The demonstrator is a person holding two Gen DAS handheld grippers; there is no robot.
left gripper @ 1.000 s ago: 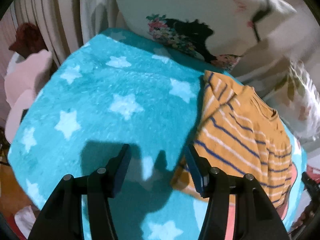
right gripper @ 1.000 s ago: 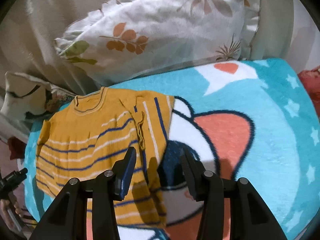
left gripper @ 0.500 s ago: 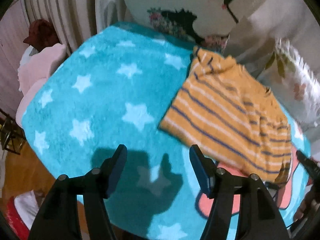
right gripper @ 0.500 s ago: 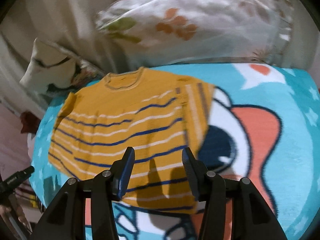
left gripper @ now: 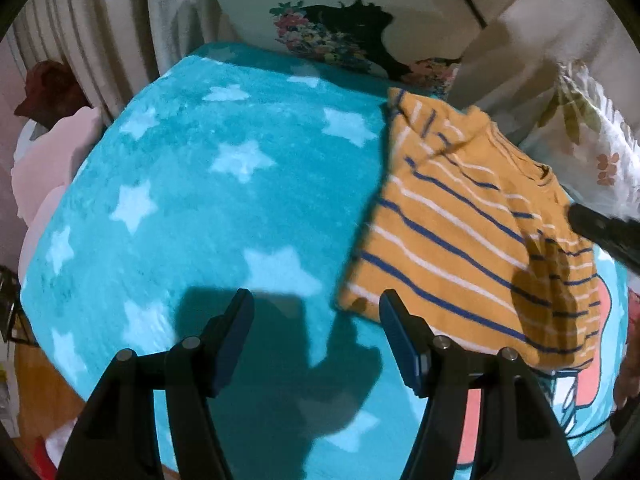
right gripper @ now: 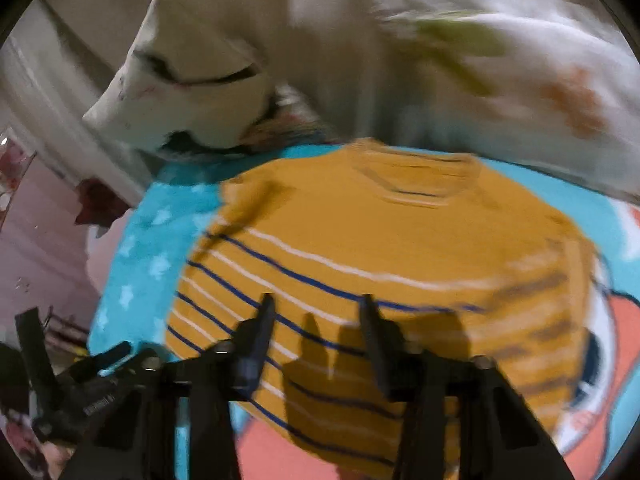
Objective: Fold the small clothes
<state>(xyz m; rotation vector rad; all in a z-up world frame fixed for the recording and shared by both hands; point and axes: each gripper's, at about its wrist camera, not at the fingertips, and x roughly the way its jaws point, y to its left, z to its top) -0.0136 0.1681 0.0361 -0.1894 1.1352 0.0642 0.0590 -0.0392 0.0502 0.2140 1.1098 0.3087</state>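
1. My left tongs [left gripper: 316, 320] hung over the turquoise star blanket [left gripper: 208, 200], jaws spread apart with nothing between them, only their shadow on the fleece.
2. Just to the right of them lay the orange striped shirt [left gripper: 460, 232], flat on the blanket, its lower left corner close to my right-hand finger but not touching it.
3. Behind the shirt stood a floral pillow [left gripper: 344, 36] against the curtain.
4. My right tongs [right gripper: 316, 308] hovered above the shirt [right gripper: 400, 240]; their jaws had just been narrowing, yet a gap showed between them and no cloth was pinched. The picture was blurred.
5. At the far right a leaf-print pillow [right gripper: 540, 72] rested.
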